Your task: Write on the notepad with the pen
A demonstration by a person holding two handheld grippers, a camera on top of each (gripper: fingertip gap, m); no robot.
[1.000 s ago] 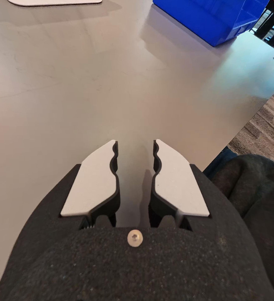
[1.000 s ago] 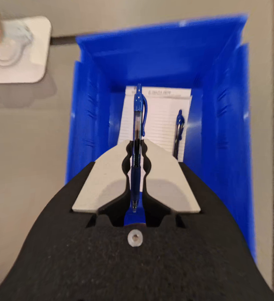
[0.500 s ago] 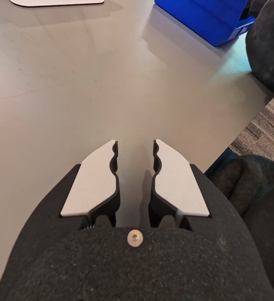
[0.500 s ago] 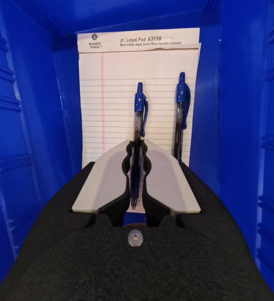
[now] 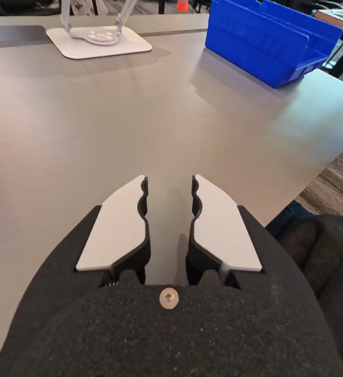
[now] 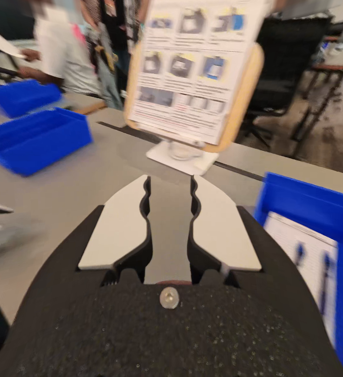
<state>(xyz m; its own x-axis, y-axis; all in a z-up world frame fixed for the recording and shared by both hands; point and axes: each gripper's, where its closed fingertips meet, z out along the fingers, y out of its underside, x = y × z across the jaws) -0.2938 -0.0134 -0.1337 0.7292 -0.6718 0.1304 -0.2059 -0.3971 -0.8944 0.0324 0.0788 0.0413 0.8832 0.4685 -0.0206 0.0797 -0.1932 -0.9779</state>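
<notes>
My right gripper (image 6: 170,179) is open and empty above the grey table (image 6: 85,193). To its right stands a blue bin (image 6: 309,206) holding the lined notepad (image 6: 289,238) with two blue pens (image 6: 325,277) lying on it. This view is blurred. My left gripper (image 5: 169,178) is open and empty, low over the grey table (image 5: 125,122). The same blue bin (image 5: 268,47) stands at the far right in the left wrist view; its contents are hidden there.
A white stand base (image 5: 99,42) sits at the table's far side; it carries a clipboard with a printed sheet (image 6: 191,67). More blue bins (image 6: 34,138) stand at the left. People and chairs are behind. The table edge (image 5: 309,193) runs along the right, carpet beyond. The gap from one gripper's tips to the other's is roughly 40 cm.
My right gripper let go of the pen in the bin, opened, and pulled up and away to the left of the bin. My left gripper tilted up a little, staying open.
</notes>
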